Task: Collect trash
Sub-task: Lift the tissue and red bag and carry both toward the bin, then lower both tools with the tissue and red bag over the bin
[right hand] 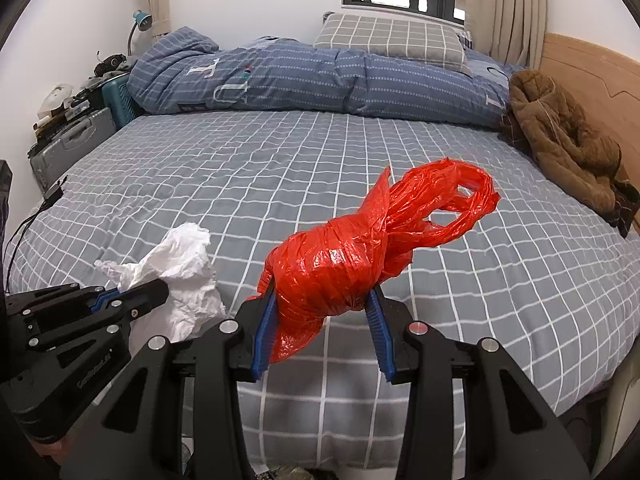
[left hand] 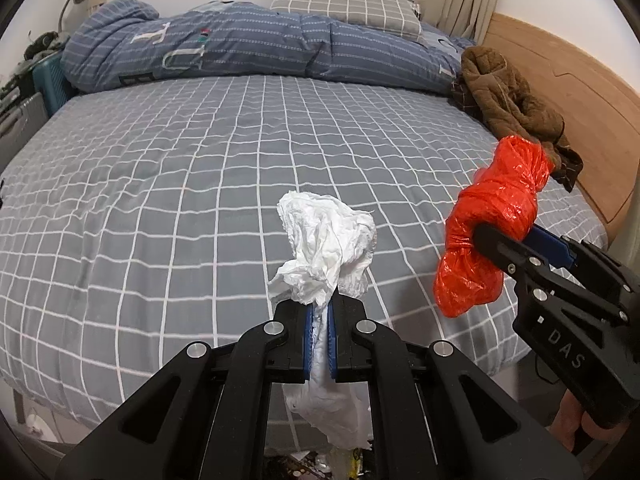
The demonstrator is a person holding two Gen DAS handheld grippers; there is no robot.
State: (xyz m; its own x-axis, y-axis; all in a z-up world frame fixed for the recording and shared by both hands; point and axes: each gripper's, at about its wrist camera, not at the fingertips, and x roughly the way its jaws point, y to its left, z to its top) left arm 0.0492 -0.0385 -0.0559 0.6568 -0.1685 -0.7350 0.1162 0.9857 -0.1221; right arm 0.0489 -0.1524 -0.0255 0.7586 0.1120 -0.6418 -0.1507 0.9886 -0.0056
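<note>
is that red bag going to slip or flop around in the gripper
The red bag is probably light and floppy: its loose handles stick out unsupported. Its glossy plastic looks slippery, but the right gripper pinches the knotted bulk, so it likely holds.

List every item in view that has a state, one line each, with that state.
Left hand-held gripper: shut on the crumpled white tissue paper, held above the bed.
Right hand-held gripper: shut on the knotted red plastic bag, lifted off the bed.
Grey checked bedsheet: spread flat, lightly wrinkled.
Blue striped quilt: bunched along the far side.
Brown fleece garment: crumpled by the wooden headboard.
</note>
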